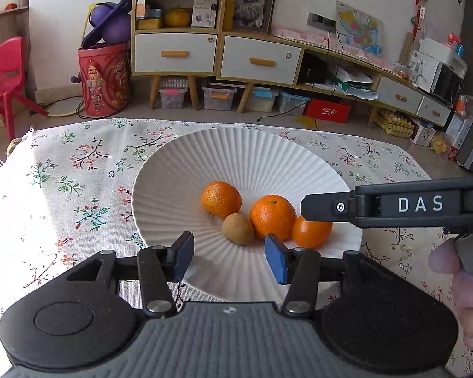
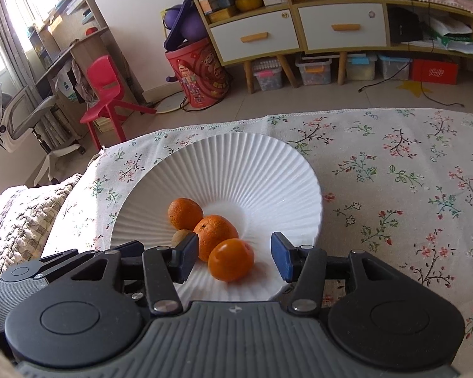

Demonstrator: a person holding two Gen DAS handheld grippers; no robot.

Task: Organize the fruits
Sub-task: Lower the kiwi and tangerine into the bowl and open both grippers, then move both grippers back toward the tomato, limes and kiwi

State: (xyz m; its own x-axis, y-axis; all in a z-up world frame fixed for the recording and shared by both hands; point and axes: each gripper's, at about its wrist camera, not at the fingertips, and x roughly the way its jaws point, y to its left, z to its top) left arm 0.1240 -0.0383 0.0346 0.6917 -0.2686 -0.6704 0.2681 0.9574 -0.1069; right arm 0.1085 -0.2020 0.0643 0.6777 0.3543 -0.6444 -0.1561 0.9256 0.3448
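While both grippers, left gripper (image 1: 229,256) and right gripper (image 2: 235,258), hover spread and empty, the right gripper's near finger half-hides the brown fruit (image 2: 180,237); the left view shows it whole.

Floral tablecloth (image 1: 78,170) near, red chair (image 1: 8,72) far left, red bucket (image 1: 105,78) beside shelf unit (image 1: 176,22), cat picture (image 1: 250,3), storage boxes (image 1: 219,96) beneath.

Walls: pale pink-white plaster (image 1: 63,15)
Floor: beige tiles (image 2: 299,100)
Furniture: long wooden cabinet (image 1: 252,60) with white drawers, red plastic chair (image 2: 107,91), grey office chair (image 2: 25,116)
Light: daylight streaming through a curtained window (image 2: 19,9)
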